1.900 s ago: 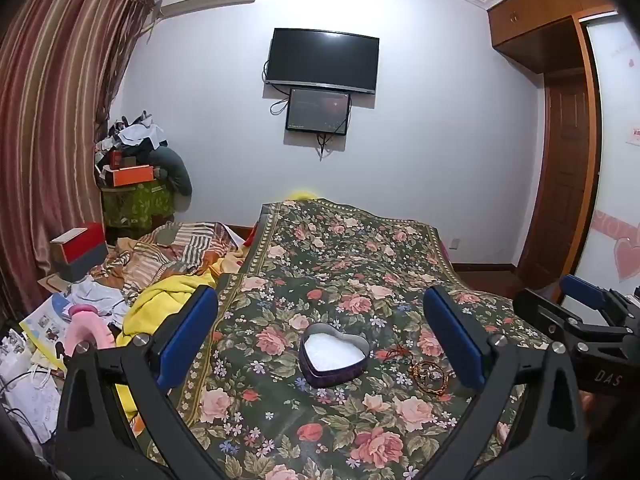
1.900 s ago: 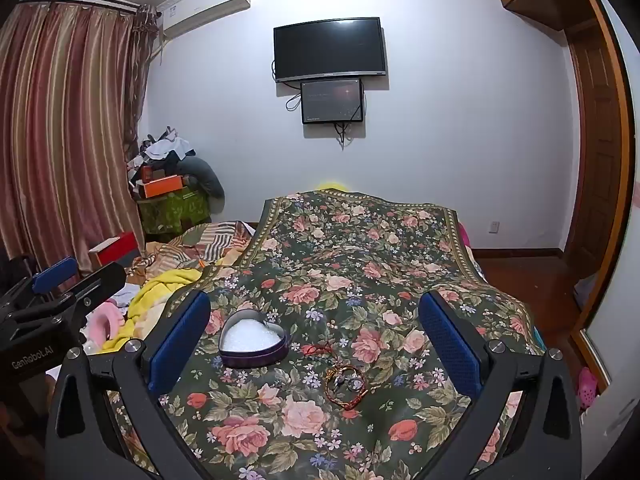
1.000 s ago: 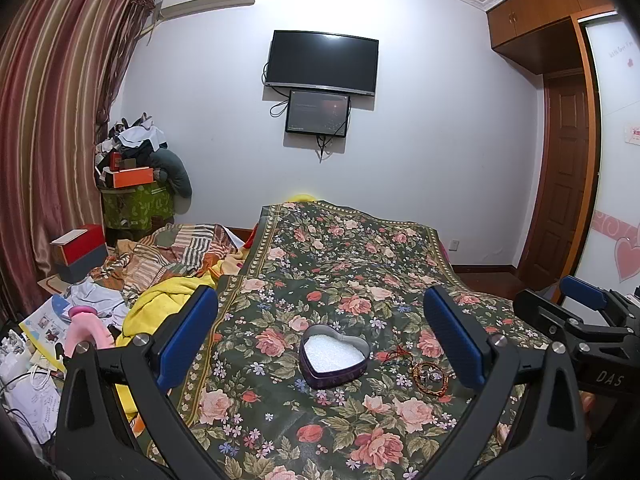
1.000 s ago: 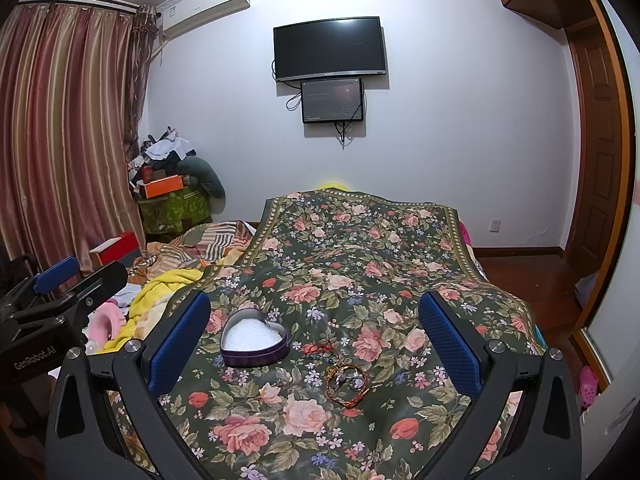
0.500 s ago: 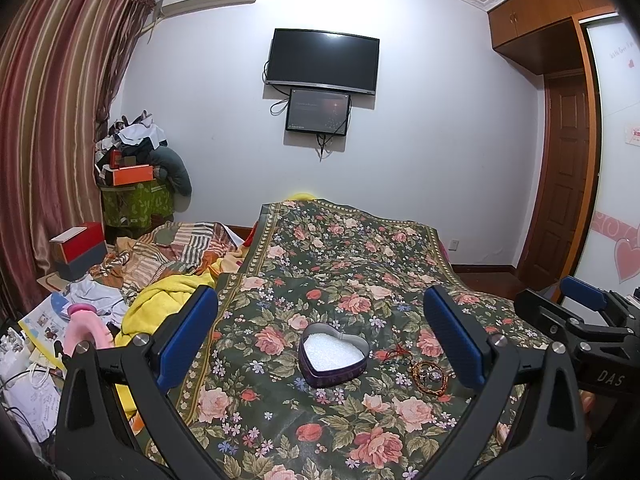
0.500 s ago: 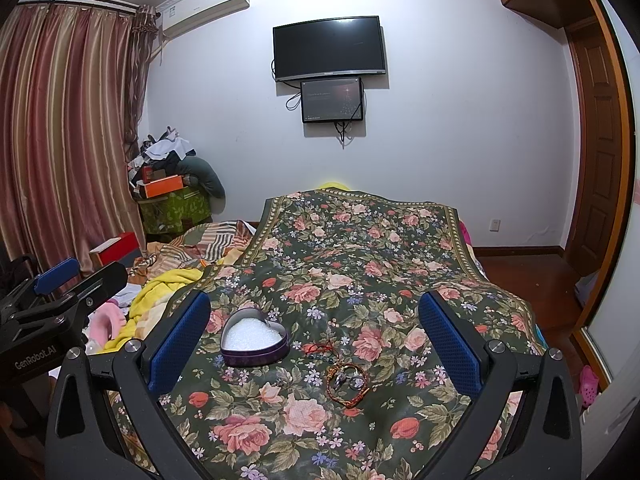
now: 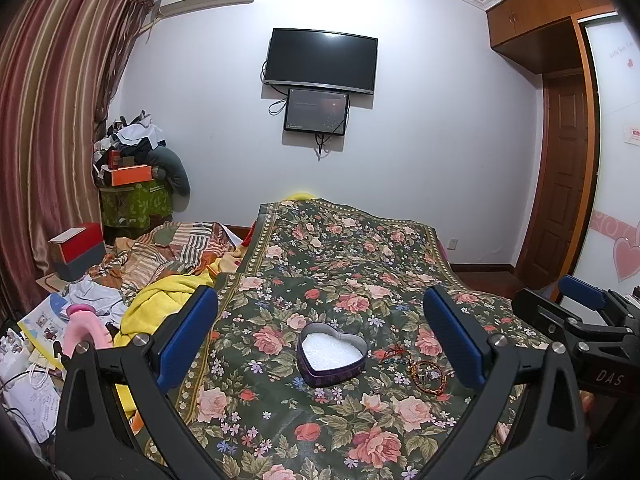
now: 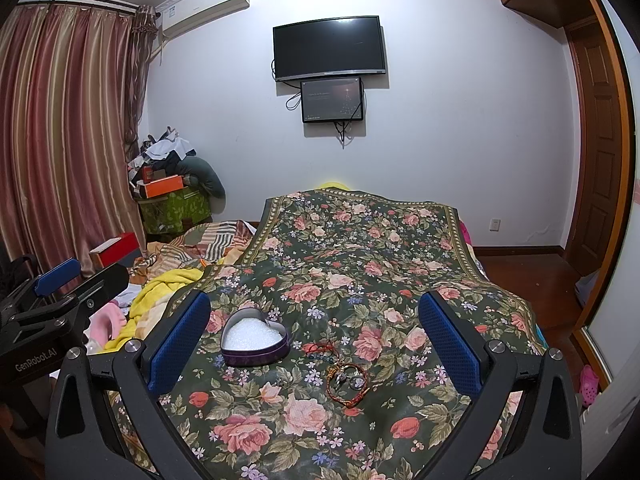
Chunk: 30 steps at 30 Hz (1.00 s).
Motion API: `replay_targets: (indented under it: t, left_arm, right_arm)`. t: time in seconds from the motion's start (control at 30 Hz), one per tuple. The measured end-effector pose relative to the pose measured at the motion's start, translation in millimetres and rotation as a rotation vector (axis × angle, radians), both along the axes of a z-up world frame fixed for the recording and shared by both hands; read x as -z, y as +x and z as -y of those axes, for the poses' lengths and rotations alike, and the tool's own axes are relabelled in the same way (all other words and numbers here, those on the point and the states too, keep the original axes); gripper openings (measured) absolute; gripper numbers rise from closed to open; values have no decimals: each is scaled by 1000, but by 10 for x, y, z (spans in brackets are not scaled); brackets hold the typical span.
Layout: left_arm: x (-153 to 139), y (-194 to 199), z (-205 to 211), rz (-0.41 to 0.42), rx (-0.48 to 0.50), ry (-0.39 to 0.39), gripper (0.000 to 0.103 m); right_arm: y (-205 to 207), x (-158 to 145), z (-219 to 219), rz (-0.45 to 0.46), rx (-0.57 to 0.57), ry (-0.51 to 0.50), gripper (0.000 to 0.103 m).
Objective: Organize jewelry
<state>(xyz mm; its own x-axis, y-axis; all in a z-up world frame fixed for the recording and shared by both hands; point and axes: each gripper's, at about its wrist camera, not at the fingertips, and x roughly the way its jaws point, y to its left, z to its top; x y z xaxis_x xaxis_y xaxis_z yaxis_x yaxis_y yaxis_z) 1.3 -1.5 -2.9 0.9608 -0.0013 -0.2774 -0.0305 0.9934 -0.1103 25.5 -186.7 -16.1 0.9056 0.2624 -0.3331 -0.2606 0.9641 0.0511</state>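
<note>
I have both grippers wide apart and holding nothing. In the left wrist view my left gripper point(image 7: 320, 332) frames the heart-shaped tin point(image 7: 331, 354) at lower centre of the frame, its white lining showing, resting on the floral bedspread point(image 7: 344, 264). Just right of the tin lies a red cord bracelet point(image 7: 394, 354), and lower right of that a beaded bracelet point(image 7: 430, 374), near the right finger. In the right wrist view my right gripper point(image 8: 314, 334) spans the same things: the tin point(image 8: 254, 340) sits left of centre, the red cord point(image 8: 320, 348) beside it, the beaded bracelet point(image 8: 348, 384) below. The left gripper's body point(image 8: 52, 312) shows at the left edge.
</note>
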Motion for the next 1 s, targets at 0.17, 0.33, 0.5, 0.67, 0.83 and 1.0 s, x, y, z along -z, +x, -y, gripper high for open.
replay_targets:
  t: [0.17, 0.33, 0.5, 0.67, 0.83, 1.0]
  left_arm:
    - [-3, 0, 1, -1, 0, 0, 103]
    - [0, 1, 2, 0, 0, 0, 103]
    - [0, 1, 4, 1, 0, 1, 103]
    - [-1, 2, 3, 0, -2, 1, 103]
    - [3, 11, 2, -3, -3, 0, 103]
    - [28, 106, -38, -29, -4, -13, 103]
  right_arm:
    - [2, 0, 2, 0, 0, 0, 103]
    - [3, -1, 6, 0, 0, 1, 103]
    - [9, 1, 6, 0, 0, 0, 103]
    - [16, 6, 4, 0, -1, 0, 103]
    - [27, 15, 6, -4, 0, -3, 103]
    - [79, 3, 42, -21, 8, -15, 103]
